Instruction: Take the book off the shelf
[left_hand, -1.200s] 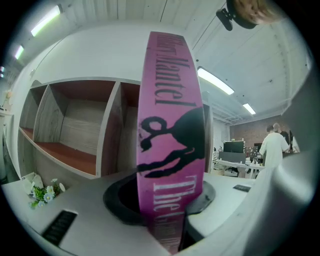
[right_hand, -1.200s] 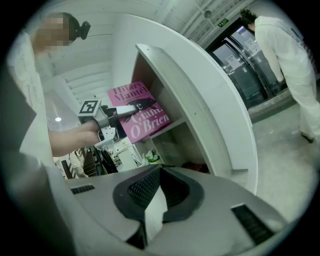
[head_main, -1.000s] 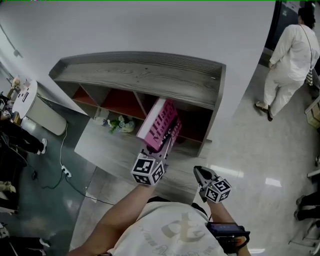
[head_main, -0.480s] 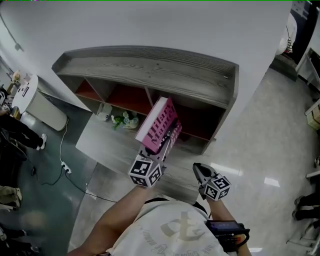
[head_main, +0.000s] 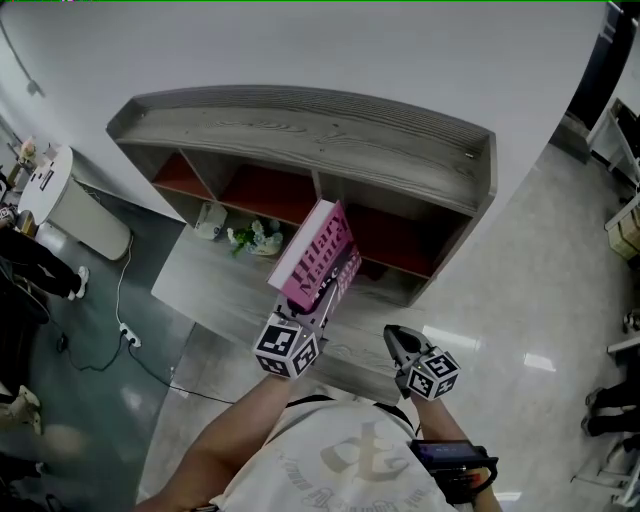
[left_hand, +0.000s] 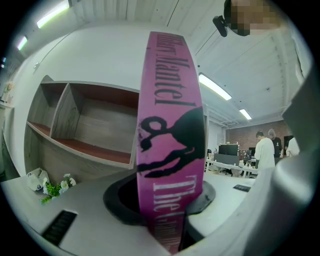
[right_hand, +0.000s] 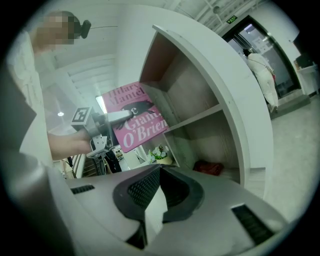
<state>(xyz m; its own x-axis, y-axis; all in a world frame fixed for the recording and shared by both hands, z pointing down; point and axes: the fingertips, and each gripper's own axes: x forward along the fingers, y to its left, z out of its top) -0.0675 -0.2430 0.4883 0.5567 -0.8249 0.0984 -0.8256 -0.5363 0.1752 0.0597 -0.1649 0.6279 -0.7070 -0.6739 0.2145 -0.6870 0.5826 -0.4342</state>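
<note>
A pink book (head_main: 318, 255) with black print hangs in the air in front of the grey wooden shelf (head_main: 300, 125), clear of its red-floored compartments. My left gripper (head_main: 316, 302) is shut on the book's lower end. In the left gripper view the spine (left_hand: 172, 150) stands upright between the jaws, with the shelf (left_hand: 85, 120) behind it. The right gripper (head_main: 398, 345) hangs lower right of the book, jaws together, holding nothing. From the right gripper view I see the book's cover (right_hand: 135, 117) beside the shelf (right_hand: 210, 80).
A small flower plant (head_main: 250, 238) and a white object (head_main: 207, 222) sit on the low grey platform (head_main: 215, 290) before the shelf. A white cylinder (head_main: 60, 205) and a floor cable (head_main: 125, 330) lie left. A red object (right_hand: 209, 167) rests in a lower compartment.
The book and left gripper have drawn slightly down and back from the shelf. The person in white at the far right has gone out of the head view. The right gripper has barely moved.
</note>
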